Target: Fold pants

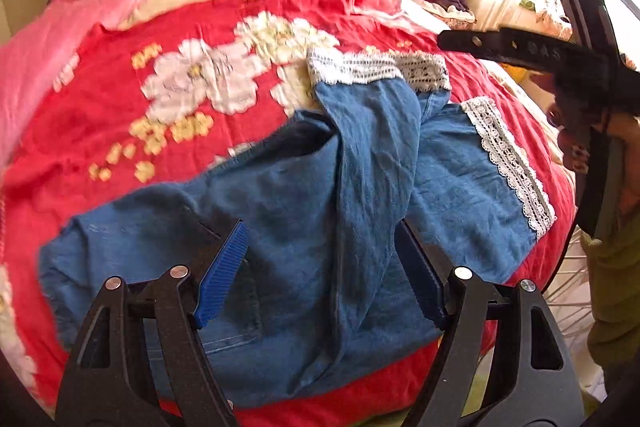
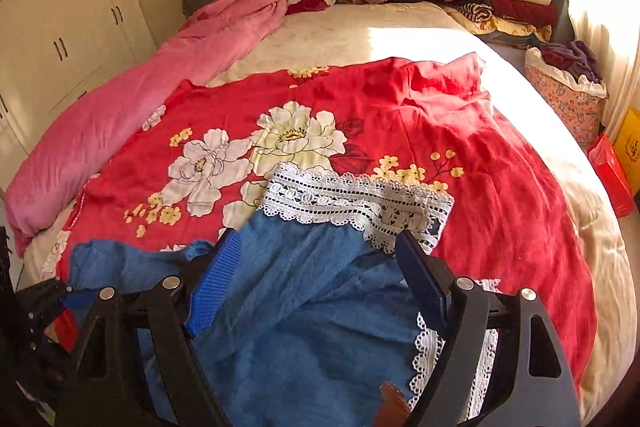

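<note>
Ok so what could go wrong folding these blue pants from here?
The pants lie rumpled, one leg crossing the other, so a fold now may lock in creases. Both the left gripper and right gripper are open, so a careless pinch could also catch the red floral sheet underneath.

Pants (image 1: pixel 320 187): blue denim, white lace-trimmed cuffs (image 2: pixel 352 201); rumpled, legs crossed over each other, lying on red floral bedspread (image 1: pixel 140 39).
</note>
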{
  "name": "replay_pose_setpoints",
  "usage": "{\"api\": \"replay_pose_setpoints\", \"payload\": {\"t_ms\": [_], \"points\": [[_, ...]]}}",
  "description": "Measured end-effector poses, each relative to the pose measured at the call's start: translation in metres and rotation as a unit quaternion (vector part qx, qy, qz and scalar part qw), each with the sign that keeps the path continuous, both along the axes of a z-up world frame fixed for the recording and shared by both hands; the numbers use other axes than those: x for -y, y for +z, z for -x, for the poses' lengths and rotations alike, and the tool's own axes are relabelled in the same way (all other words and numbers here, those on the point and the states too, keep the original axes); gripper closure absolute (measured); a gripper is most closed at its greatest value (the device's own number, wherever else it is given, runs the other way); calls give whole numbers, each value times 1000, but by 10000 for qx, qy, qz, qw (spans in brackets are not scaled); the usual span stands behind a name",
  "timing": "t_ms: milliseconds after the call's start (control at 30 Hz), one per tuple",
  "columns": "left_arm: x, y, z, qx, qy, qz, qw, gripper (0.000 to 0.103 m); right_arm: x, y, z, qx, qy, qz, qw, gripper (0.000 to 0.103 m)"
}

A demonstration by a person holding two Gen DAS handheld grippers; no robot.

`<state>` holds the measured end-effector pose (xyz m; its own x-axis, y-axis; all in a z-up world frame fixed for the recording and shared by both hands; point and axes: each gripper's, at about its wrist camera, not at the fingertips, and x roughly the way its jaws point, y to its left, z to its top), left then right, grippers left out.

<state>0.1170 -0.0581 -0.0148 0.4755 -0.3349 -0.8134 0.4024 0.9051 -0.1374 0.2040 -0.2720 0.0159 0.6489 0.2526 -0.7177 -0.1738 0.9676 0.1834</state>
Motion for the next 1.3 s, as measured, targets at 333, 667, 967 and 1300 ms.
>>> {"api": "replay_pose_setpoints", "payload": {"t_ms": [333,667,967,1300], "points": [[21,-43,5,-351,-339,157,9987,64,-75,-43,-86,-624,228,469,9967,24],[25,-48,13,-273,-533,142,9981,66,-86,-91,-132,-930,-213,991,9905,46],[13,-44,21,-251,-475,286,9981,61,-3,-49,-64,-407,-503,207,9977,93],[13,-31,33,170,-389,-40,9991,102,97,-4,78,-43,-701,-834,9940,93]]}}
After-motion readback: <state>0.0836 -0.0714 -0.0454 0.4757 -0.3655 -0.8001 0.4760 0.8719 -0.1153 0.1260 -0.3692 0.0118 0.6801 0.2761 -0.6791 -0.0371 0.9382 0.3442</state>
